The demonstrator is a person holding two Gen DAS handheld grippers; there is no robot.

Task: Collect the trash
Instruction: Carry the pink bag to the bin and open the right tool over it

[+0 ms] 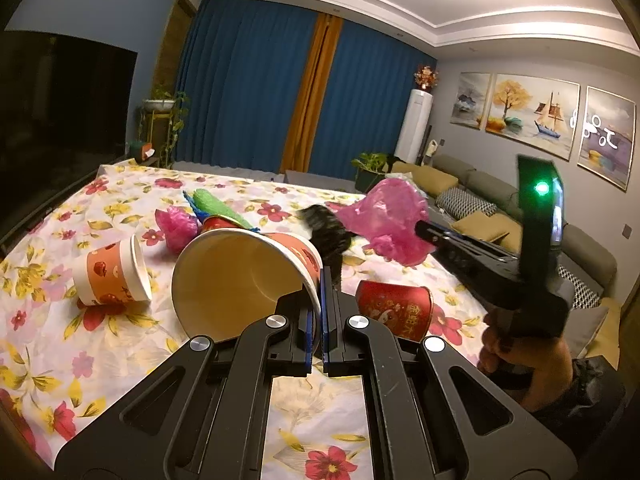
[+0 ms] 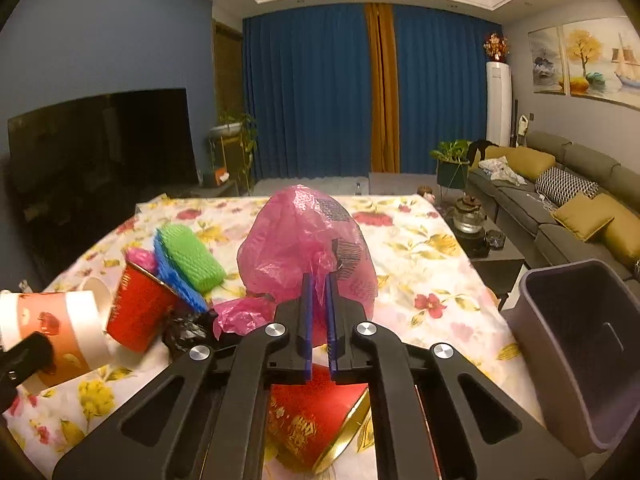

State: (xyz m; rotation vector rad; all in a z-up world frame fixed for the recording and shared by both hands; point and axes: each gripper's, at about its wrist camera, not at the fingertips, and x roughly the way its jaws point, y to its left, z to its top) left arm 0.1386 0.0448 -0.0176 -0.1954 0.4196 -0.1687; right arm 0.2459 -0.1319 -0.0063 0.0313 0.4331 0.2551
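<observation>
My left gripper is shut on the rim of a large paper cup, held tilted above the floral table; the cup also shows in the right wrist view. My right gripper is shut on a pink plastic bag, lifted above the table; in the left wrist view the bag hangs from that gripper. A grey bin stands at the table's right edge.
On the table lie a small paper cup, a red cup, another red cup, green and blue foam nets, a crumpled pink bag and black trash. A sofa runs along the right.
</observation>
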